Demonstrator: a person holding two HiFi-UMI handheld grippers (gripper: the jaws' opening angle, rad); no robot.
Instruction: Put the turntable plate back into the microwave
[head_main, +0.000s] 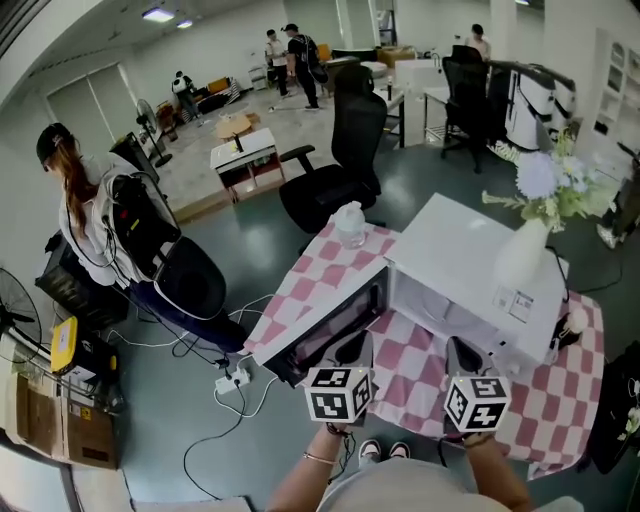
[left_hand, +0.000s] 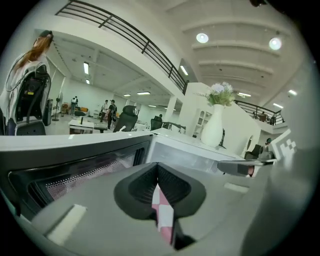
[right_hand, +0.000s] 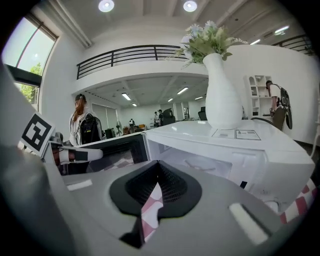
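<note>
Head camera footage showed me a boxy white microwave oven (head_main: 470, 250) on the surface under a pink-and-white checked cloth (head_main: 420, 375). Its dark-windowed door (head_main: 325, 335) was swung wide open to the left. A tall white ceramic vase of pale flowers (head_main: 522, 258) stood on the oven's top. Both hand-held tools hovered just in front of the opening, the left tongs (head_main: 350, 352) before the door and the right tongs (head_main: 462, 358) before the cavity.

From the left gripper view I saw the left tongs pressed together on nothing, with checked cloth showing below them.

From the right gripper view the right tongs were likewise pressed together and empty. On the cavity floor beyond lay a faint clear glass turntable plate (right_hand: 200, 165), already inside the microwave.
</note>
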